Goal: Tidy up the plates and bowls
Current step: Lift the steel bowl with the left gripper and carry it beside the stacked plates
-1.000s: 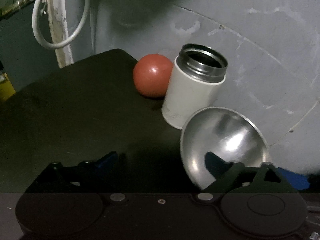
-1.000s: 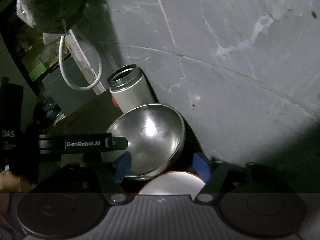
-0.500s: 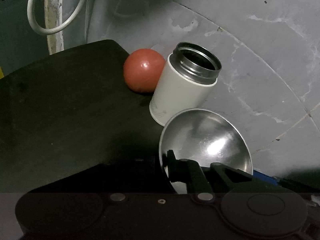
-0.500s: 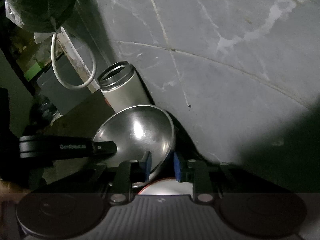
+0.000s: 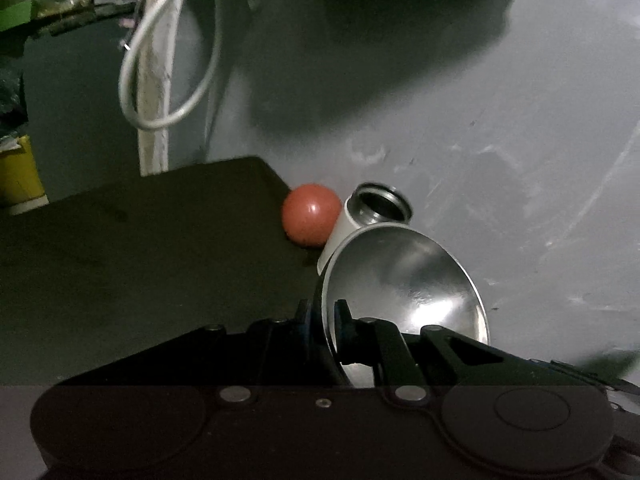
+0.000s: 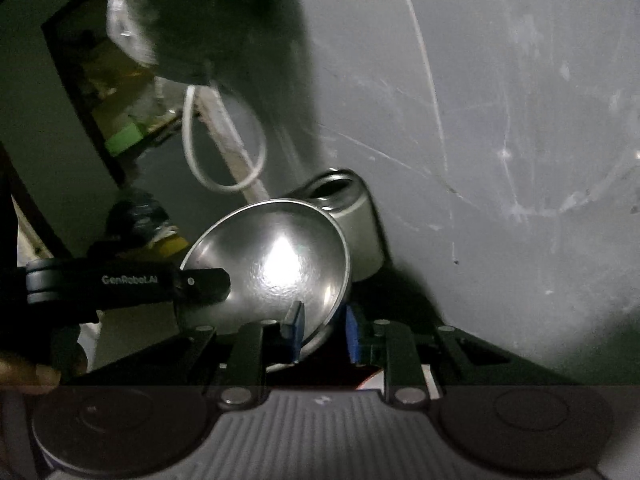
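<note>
Steel shines in the left wrist view: a metal bowl (image 5: 404,284) is tipped up on edge, its hollow facing the camera. The left gripper (image 5: 326,320) has its two fingers drawn narrow on the bowl's near rim, one finger outside the wall and one inside, holding it. Behind the bowl stands a white canister (image 5: 360,220) with an open metal mouth, partly hidden by the bowl's upper edge. Just beside the canister, on the side away from the bowl's hollow, sits a red ball (image 5: 311,215), touching or almost touching it; I cannot tell which. Ball and canister rest near the far corner of a dark table (image 5: 140,248). Beyond the canister rises a scuffed grey wall (image 5: 500,120), and a white cable loop (image 5: 168,68) hangs well apart from the canister, up over the table's far edge.

From the right wrist view, the same bowl (image 6: 276,264) fills the middle, tilted, with a bright glare inside. The right gripper (image 6: 322,328) pinches the bowl's lower rim between its blue pads (image 6: 352,334), fingers close together on the wall. The left gripper (image 6: 200,282) reaches in from the opposite side, its black finger lying across the bowl's rim. The canister (image 6: 356,224) stands right behind the bowl against the wall (image 6: 500,140), and the cable loop (image 6: 224,148) hangs above the bowl.
</note>
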Demonstrator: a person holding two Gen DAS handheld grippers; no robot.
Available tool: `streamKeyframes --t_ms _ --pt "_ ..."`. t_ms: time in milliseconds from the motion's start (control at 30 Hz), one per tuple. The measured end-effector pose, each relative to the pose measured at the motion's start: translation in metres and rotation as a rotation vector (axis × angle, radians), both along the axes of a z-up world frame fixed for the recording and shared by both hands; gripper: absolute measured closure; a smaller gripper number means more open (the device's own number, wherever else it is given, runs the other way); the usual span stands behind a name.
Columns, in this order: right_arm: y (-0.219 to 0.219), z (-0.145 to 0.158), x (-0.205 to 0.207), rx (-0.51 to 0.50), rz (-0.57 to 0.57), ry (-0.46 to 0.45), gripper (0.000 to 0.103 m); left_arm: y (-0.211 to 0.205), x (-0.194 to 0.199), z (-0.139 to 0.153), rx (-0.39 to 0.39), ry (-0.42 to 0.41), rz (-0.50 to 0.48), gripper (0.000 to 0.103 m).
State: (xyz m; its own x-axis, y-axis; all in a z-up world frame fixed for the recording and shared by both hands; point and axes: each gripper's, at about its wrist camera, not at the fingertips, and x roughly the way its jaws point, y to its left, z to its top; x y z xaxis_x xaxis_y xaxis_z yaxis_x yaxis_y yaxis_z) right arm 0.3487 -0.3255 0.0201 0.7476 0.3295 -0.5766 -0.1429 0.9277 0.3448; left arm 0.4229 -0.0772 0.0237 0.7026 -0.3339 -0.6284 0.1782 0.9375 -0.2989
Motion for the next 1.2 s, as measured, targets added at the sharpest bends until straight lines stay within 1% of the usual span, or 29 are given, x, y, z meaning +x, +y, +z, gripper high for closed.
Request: streamKeyframes --t_ms 133,300,500,633,867,1000,1200 --pt "0.001 0.016 -0.024 -0.001 0.050 -0.026 0.078 0.005 -0.035 0.015 -0.007 -0.020 0.009 0.090" --pt "0.002 0.028 -0.058 -0.014 0.106 -0.033 0.078 0.013 -0.078 0.015 -0.038 -0.005 0.014 0.090" --pt "0.001 0.025 -0.104 -0.028 0.157 -0.003 0.078 0.018 -0.132 0.008 -0.065 0.030 0.023 0.089" --pt "-0.003 0.020 -0.133 -0.037 0.178 0.022 0.078 0.017 -0.160 0.001 -0.064 0.056 0.014 0.088" --pt "-0.010 0.015 -0.177 -0.058 0.227 0.075 0.078 0.015 -0.194 -0.019 -0.060 0.153 -0.012 0.088" --pt "-0.013 0.012 -0.188 -0.060 0.237 0.096 0.078 0.012 -0.209 -0.030 -0.050 0.201 -0.040 0.086" --pt "-0.012 0.004 -0.200 -0.080 0.261 0.137 0.078 0.010 -0.222 -0.041 -0.033 0.252 -0.061 0.085"
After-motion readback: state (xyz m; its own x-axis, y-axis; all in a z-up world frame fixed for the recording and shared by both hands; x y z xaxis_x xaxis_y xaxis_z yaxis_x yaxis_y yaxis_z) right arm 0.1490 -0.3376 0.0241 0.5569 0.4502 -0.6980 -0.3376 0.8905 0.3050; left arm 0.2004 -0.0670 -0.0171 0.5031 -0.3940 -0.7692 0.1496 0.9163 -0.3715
